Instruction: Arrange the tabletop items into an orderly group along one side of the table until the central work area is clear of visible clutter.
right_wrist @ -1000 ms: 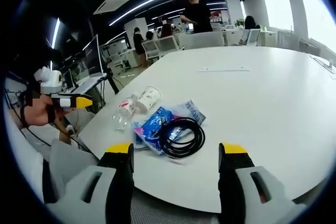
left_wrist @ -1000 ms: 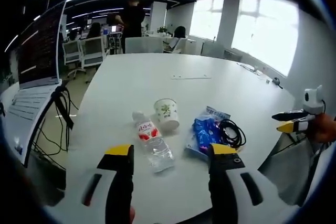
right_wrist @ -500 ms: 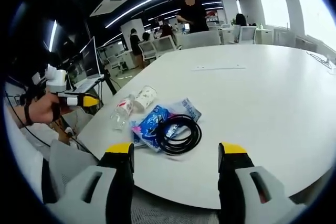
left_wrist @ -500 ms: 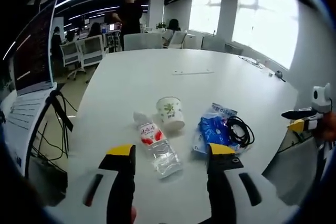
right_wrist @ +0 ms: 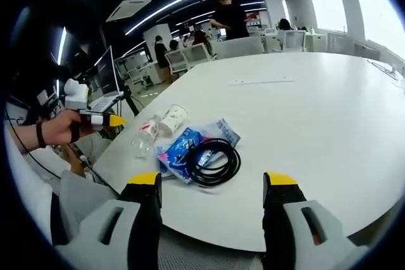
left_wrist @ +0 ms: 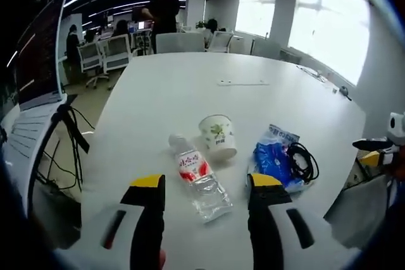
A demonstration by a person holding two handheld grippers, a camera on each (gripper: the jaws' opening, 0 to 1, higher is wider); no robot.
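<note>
The white tabletop (left_wrist: pixel 171 93) is the largest thing before you, and its far half lies bare apart from a thin flat strip (left_wrist: pixel 242 83) near the middle. The clutter sits in one loose cluster near the edge closest to you.

The blue snack packet (left_wrist: pixel 273 159) lies flat at the right of the cluster, and the black coiled cable (left_wrist: pixel 305 161) rests on its right side; in the right gripper view the same cable (right_wrist: pixel 212 161) overlaps the packet (right_wrist: pixel 183 150).

The clear water bottle (left_wrist: pixel 201 178) lies on its side. Its long axis runs from the cap, which points away from you and to the left, down toward the gap between your left gripper's (left_wrist: pixel 205 184) jaws. Those jaws stand apart, holding nothing, with the bottle's base just ahead of them.

The paper cup (left_wrist: pixel 218 136) lies tipped over just beyond the bottle, apart from it, mouth turned away from you.

Your right gripper (right_wrist: pixel 212 181) also has its jaws spread and empty. The cable lies ahead of them; bottle and cup lie farther off to the left.

Judgement: the left gripper is the nearer to the bottle. Since the bottle points roughly along the approach, the jaws can close across its width.
</note>
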